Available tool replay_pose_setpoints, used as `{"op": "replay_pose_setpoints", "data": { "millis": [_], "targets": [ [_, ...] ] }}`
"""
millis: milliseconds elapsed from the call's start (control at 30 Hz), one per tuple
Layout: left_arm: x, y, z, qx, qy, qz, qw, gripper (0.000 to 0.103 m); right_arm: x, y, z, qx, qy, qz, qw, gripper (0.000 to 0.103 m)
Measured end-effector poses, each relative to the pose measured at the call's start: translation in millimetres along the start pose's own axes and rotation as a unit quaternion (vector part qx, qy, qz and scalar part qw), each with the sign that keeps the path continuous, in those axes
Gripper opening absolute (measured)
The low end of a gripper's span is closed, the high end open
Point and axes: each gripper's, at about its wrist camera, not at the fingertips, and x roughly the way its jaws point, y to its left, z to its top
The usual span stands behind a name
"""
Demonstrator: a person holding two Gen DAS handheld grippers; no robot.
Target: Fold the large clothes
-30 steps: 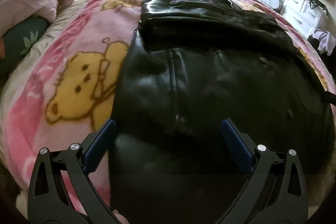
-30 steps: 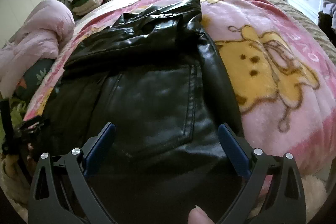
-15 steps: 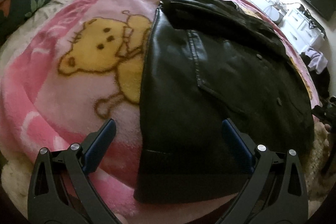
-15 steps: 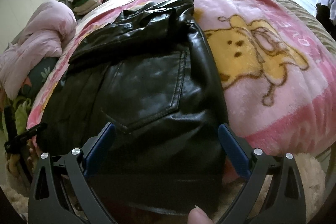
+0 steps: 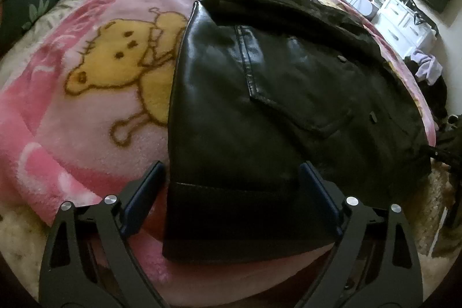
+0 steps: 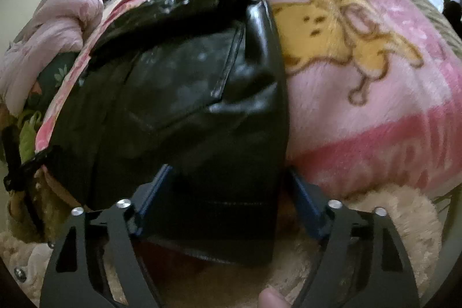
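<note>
black leather jacket [image 5: 274, 111] on pink bear blanket [image 5: 95, 106], rolled quilt [image 6: 55, 39] beside

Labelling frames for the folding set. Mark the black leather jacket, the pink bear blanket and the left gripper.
black leather jacket [image 5: 231, 117]: left wrist view, on the front panel beside the pocket.
pink bear blanket [image 5: 72, 129]: left wrist view, on bare pink pile below the bear.
left gripper [image 5: 231, 181]: left wrist view, midway between its fingertips.

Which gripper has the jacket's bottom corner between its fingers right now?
Both: left gripper straddles the black jacket's left hem corner, right gripper the right hem corner. Both open.
</note>
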Motion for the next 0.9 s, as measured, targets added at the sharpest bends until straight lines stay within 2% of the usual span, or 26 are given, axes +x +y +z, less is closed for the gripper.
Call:
{"op": "replay_pose_setpoints", "data": {
  "millis": [133,200,233,267,333,367,400,467,533,700,900],
  "targets": [
    [2.3,0.7,-0.2,-0.003,-0.001,0.006,1.0,0.084,4.3,-1.6,-6.5,-0.026,0.008,0.016,0.999,0.066],
    [2.1,1.7,0.3,-0.009,-0.007,0.014,0.9998,0.073,4.1,-2.4,-10.2,-0.04,-0.001,0.026,0.999,0.063],
    [1.6,2.3,0.5,-0.011,-0.011,0.013,0.9998,0.063,3.6,-2.9,-11.4,-0.042,-0.005,0.031,0.999,0.059],
    [0.9,3.3,0.5,-0.013,-0.012,0.007,0.9998,0.053,2.3,-3.9,-12.7,-0.039,-0.011,0.035,0.999,0.044],
    [0.7,6.3,1.6,-0.021,-0.013,0.001,0.9997,0.045,-5.4,-10.6,-11.6,-0.016,-0.028,0.059,0.998,0.027],
    [1.2,6.5,2.6,-0.019,-0.012,-0.002,0.9998,0.038,-12.1,-13.0,-11.4,-0.007,-0.042,0.071,0.997,0.023],
    [1.3,6.8,4.3,-0.015,-0.01,-0.004,0.9998,0.035,-20.4,-13.1,-10.8,-0.005,-0.058,0.083,0.995,0.022],
    [-2.3,7.2,8.4,-0.012,-0.014,-0.01,0.9998,0.018,-35.3,-7.9,-6.8,-0.013,-0.089,0.1,0.991,0.015],
    [-12.0,7.2,14.1,-0.011,-0.029,-0.018,0.9994,0.012,-53.1,-1.4,-1.5,-0.026,-0.126,0.119,0.985,0.012],
    [-42.0,4.7,38.7,-0.012,-0.083,-0.055,0.995,0.009,-77.4,10.6,24.8,-0.024,-0.184,0.15,0.971,0.011],
    [-54.4,2.2,79.4,-0.015,-0.12,-0.078,0.9896,0.009,-89.2,6.5,71.2,0.016,-0.236,0.173,0.956,0.01]
  ]
}}
